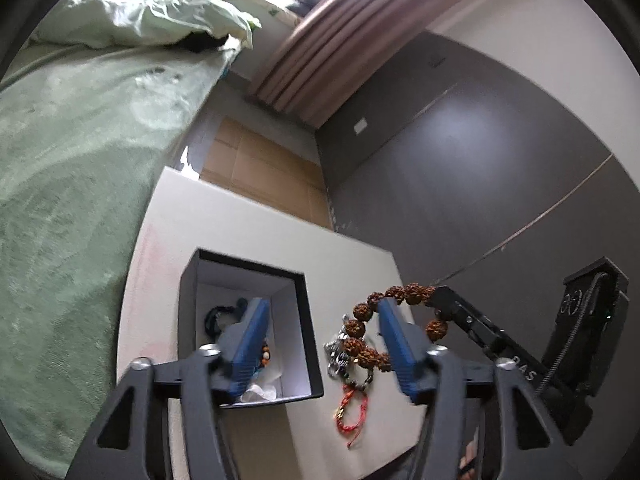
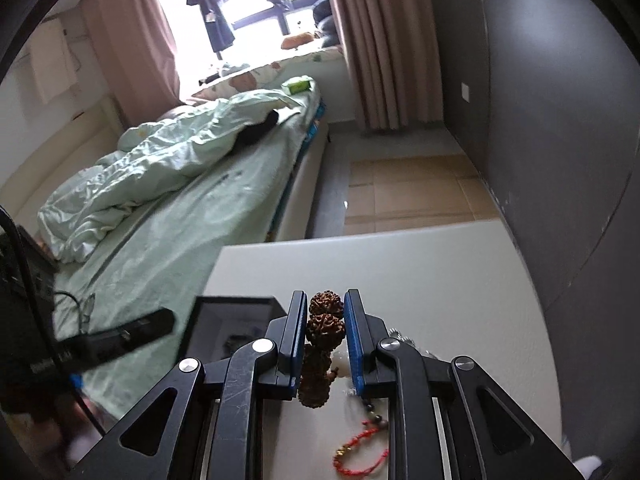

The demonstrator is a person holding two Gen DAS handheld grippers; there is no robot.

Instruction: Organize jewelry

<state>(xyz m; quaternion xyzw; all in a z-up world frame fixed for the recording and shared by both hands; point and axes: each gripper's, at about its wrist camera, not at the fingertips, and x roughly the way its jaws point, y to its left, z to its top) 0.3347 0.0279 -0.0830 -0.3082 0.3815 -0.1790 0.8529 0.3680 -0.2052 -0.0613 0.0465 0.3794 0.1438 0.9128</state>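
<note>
A bracelet of big knobbly brown beads [image 2: 326, 312] hangs in my right gripper [image 2: 325, 296], whose blue pads are shut on it above the white table [image 2: 400, 272]. In the left wrist view the same brown bracelet [image 1: 360, 344] dangles from the right gripper [image 1: 440, 300], just right of the black box [image 1: 248, 260]. My left gripper [image 1: 320, 306] is open with nothing between its pads, its left finger over the box. The box's white inside holds a dark bracelet [image 1: 218, 316] and some white tissue [image 1: 260, 392]. A red cord bracelet [image 1: 352, 412] and a silver piece [image 1: 336, 350] lie on the table.
A bed with a green sheet [image 1: 60, 200] and a crumpled duvet [image 2: 140, 168] runs along the table's left side. A dark grey wall [image 1: 480, 160] stands to the right. Tiled floor [image 2: 412, 188] and pink curtains [image 2: 380, 60] lie beyond the table's far edge.
</note>
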